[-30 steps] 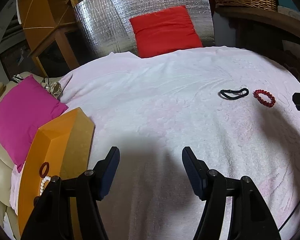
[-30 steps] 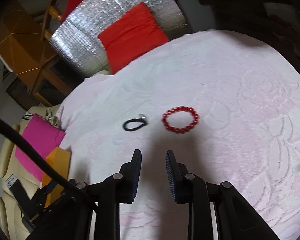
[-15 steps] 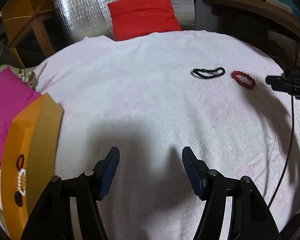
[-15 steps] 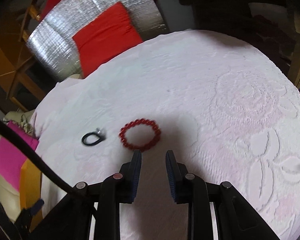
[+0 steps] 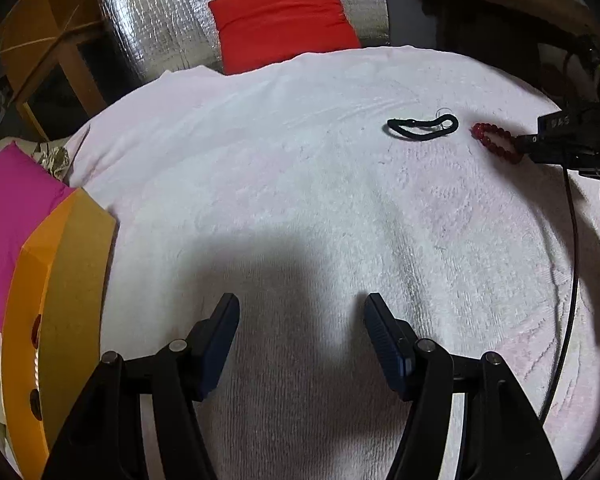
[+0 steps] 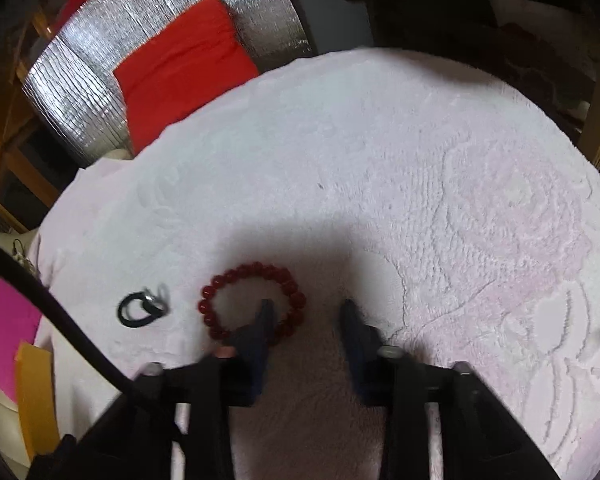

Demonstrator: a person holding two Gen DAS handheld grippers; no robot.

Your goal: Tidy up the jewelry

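Observation:
A red bead bracelet point(image 6: 228, 276) lies on the white towel point(image 6: 380, 160); it also shows in the left wrist view point(image 5: 494, 140). A black cord bracelet with a ring point(image 6: 140, 310) lies to its left, also in the left wrist view point(image 5: 422, 127). My right gripper point(image 6: 306, 308) is open, its left finger over the bracelet's right side, its right finger outside it. In the left wrist view the right gripper point(image 5: 548, 144) sits at the bracelet. My left gripper point(image 5: 302, 320) is open and empty above the towel. An orange jewelry box point(image 5: 56, 300) stands at its left with pieces inside.
A red cushion point(image 5: 280, 20) leans on a silver foil panel point(image 5: 156, 32) beyond the towel. A magenta cushion point(image 5: 8, 216) lies behind the box. Wooden furniture point(image 5: 48, 40) stands at the back left. A black cable point(image 5: 572, 280) hangs at the right.
My right gripper has opened wider and moved forward down onto the red bracelet. My left gripper stayed open and its view shifted slightly, with the box sliding further left.

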